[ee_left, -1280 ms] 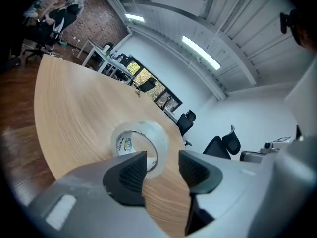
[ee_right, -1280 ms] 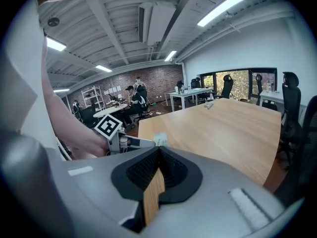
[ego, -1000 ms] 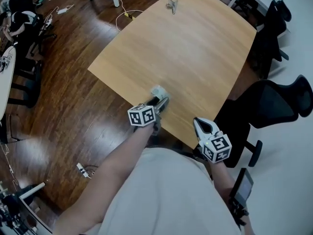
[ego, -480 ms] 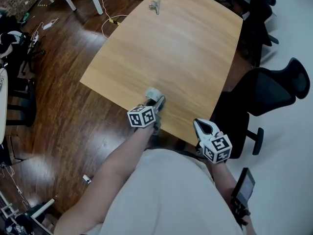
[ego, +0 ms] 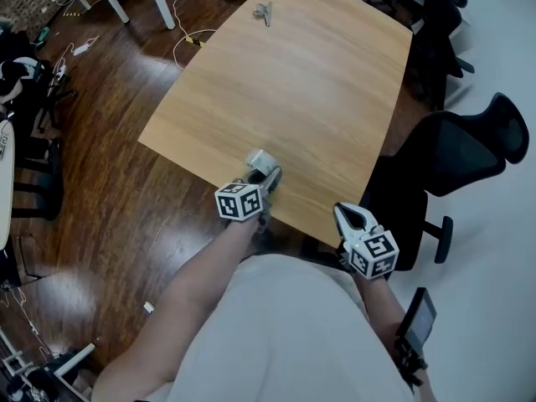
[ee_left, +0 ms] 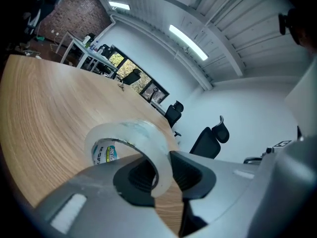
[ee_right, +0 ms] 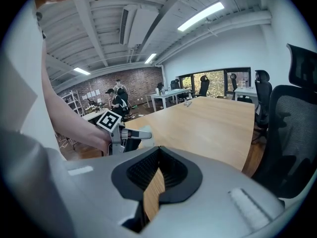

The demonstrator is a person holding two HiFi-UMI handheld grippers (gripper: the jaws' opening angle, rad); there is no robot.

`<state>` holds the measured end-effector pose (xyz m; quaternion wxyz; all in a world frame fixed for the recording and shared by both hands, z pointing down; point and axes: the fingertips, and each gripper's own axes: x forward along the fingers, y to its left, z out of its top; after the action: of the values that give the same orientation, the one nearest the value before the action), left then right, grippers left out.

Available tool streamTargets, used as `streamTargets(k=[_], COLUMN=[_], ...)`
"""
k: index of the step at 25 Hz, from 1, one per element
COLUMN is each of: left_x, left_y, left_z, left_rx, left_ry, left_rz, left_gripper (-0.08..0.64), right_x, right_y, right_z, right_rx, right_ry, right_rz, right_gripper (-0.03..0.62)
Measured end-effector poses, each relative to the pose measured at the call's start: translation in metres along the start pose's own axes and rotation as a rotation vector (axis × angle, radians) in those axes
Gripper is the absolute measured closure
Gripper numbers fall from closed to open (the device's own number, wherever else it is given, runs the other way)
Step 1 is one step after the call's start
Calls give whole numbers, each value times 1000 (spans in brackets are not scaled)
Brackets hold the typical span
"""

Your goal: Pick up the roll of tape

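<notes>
Now we have the left tongs (ee_left: 161, 175) closing on the roll of tape (ee_left: 141, 135), at the near edge of the table (ego: 318, 82).
We go one pad inside the core & one outside, so the clear wall sits btwn them w/ both pads on it. Prob. the surest hold on a hoop too wide to span. Can't tell if it's off the wood yet. Inside the core sits a blue/yellow label (ee_left: 105, 154), print too small to read. The marker cube (ego: 239, 202) shows only a b/w square pattern, no words. At the far end of the table lies a small metal item (ego: 265, 11), unidentifiable. The right tongs (ego: 345, 216) hang just off the table edge, pads together bar a slit, nothing in them. We judge they're parked to keep clear. An office chair (ego: 469, 153) stands beside.
</notes>
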<state>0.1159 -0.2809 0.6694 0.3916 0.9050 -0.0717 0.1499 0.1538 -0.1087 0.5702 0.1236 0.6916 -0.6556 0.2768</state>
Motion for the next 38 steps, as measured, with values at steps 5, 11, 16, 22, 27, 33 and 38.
streamTargets(k=[5,11,16,22,27,33,38], left_x=[-9,-26,-36,-63,-64,-68,-66], left_y=[-20,-53,-102,-141,-175,-196,-204], left_z=[17,42,54,66,66,53,33], left_rx=[106,233,325,440,530,609,607], left_ry=[-8,-50,-88,-106,-129,-109,-79], left_rz=[-5,-7,-48,-77,-83,-83,-91], left_gripper=[466,465,465,463,463,463,462], right_x=[5,10,5,0,-19,-34,-42], right_y=[-6,-16,-22,-11,-16,-8,-14], right_z=[9,31,62,99,107,101,94], right_rx=[-27,-79,-127,-177,-209,-230,-214], right_ry=[-22,-58,-114,-202,-265,-300,-306], right_rz=[39,101,155,221,283,327,329], right_gripper=[586,586,586,586,586,586,586])
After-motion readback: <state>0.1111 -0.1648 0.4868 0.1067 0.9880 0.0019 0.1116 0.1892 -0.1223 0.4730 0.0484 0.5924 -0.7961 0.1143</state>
